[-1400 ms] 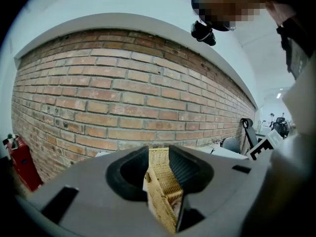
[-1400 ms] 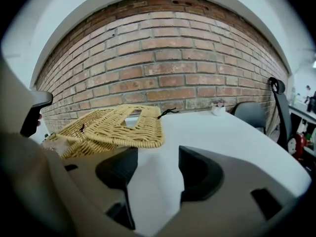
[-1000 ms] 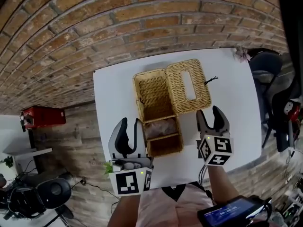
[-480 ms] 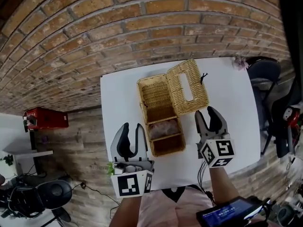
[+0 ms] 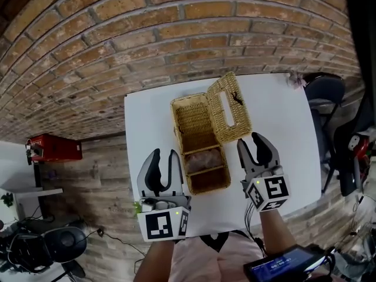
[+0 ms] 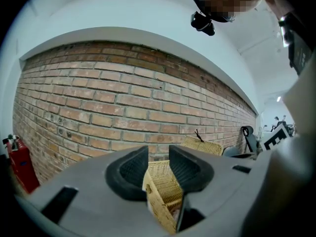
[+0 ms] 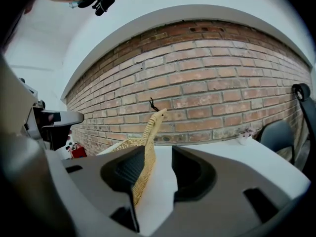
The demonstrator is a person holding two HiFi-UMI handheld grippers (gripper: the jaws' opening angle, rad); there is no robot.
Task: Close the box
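While the wicker box [image 5: 192,120] stands open on the white tabletop [image 5: 282,116], its lid [image 5: 238,122] tilted up along the right side, the left hand-held gripper [image 5: 163,154] clamps the box's near left wall. The right hand-held gripper [image 5: 249,141] has just been closing its jaws around the lid's near edge; one pad touches it and the other stands apart.

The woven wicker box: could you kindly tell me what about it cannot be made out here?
- Middle compartment of the woven wicker box: head view, its pale contents are too small and blurred to identify.
- Hinge: head view, hidden under the raised wicker lid.
- Black fastening on the lid: every view, too small to identify.
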